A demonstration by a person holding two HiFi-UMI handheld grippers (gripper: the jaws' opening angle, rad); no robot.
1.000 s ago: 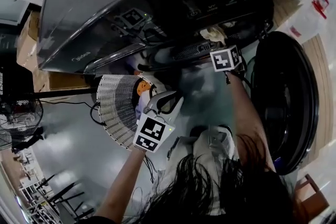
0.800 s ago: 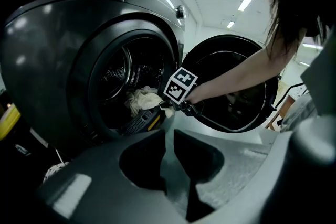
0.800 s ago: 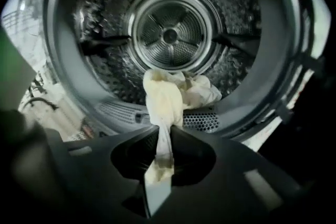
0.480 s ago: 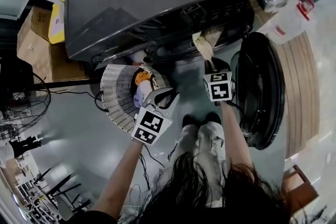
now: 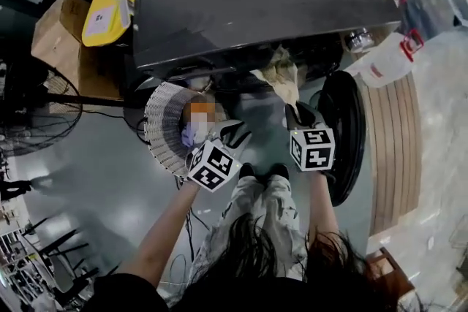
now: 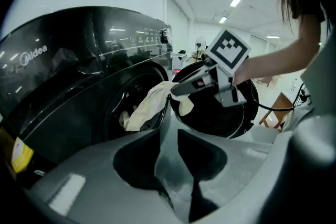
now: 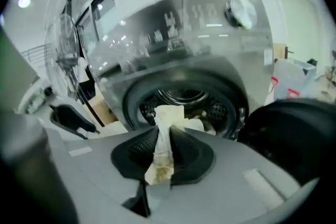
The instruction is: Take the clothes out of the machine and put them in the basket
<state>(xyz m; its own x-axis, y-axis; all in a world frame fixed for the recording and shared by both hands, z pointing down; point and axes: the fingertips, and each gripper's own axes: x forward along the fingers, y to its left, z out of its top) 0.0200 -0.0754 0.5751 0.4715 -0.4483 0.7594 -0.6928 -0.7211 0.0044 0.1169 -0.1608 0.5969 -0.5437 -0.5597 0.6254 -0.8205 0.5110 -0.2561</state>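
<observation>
The dark grey washing machine (image 5: 256,4) fills the top of the head view, its round door (image 5: 344,135) swung open to the right. A cream cloth (image 5: 281,73) trails from the drum (image 7: 184,97) down to my right gripper (image 5: 296,109), which is shut on it; in the right gripper view the cloth (image 7: 167,126) is pinched between the pads. The left gripper (image 5: 223,129) hovers beside the white slatted basket (image 5: 161,135), which has clothes in it. A grey strip shows between its pads (image 6: 169,136); I cannot tell if that is cloth or floor.
Cardboard boxes (image 5: 62,47) and a yellow container (image 5: 106,11) stand left of the machine, and a fan (image 5: 29,128) further left. A white jug (image 5: 387,62) with a red cap sits by wooden boards (image 5: 395,142) on the right. The person's shoes (image 5: 259,172) are in front of the drum.
The right gripper has drawn back from the drum mouth toward the person, pulling the cream cloth out with it. The left gripper has risen a little beside the basket. The head view has pulled back.
</observation>
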